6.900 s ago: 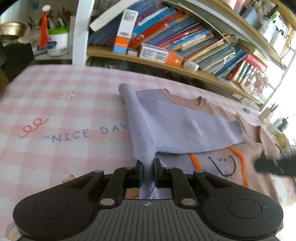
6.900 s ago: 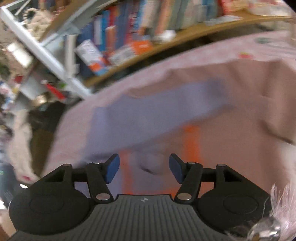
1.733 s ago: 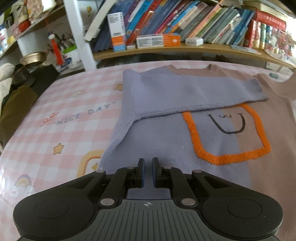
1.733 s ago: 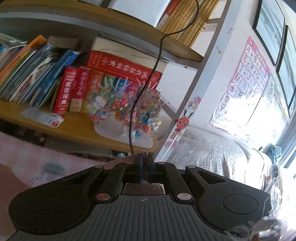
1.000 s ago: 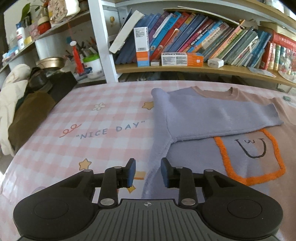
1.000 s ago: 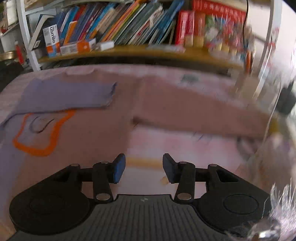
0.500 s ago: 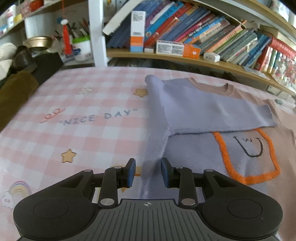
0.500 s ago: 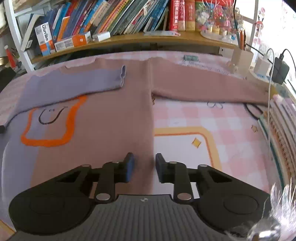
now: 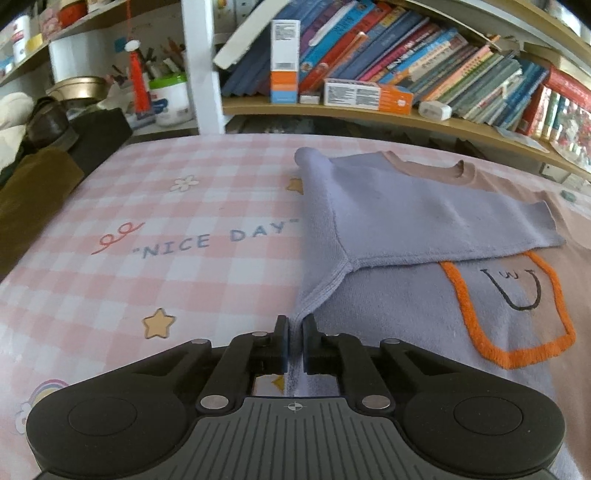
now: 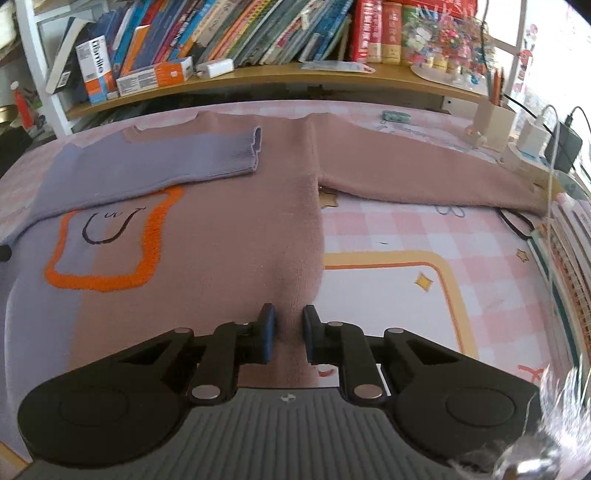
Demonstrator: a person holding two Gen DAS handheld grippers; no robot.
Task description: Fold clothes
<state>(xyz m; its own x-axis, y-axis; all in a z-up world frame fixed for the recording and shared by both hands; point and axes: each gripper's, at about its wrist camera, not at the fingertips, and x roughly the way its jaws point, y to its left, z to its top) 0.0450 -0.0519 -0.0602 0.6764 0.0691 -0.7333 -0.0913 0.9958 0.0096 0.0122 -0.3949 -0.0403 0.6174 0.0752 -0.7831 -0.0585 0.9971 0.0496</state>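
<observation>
Sweater, lilac and dusty pink, lies flat on the checked tablecloth, lilac sleeve folded across its chest; left gripper pinches its lilac side edge. Right gripper, fingers narrowly parted, apparently closes on the pink side edge; pink sleeve lies outstretched.

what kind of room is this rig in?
Likely a home study or child's room: crowded bookshelves, a table under a pink checked "NICE DAY" cloth with a sweater spread on it, and chargers plugged in at the edge.
</observation>
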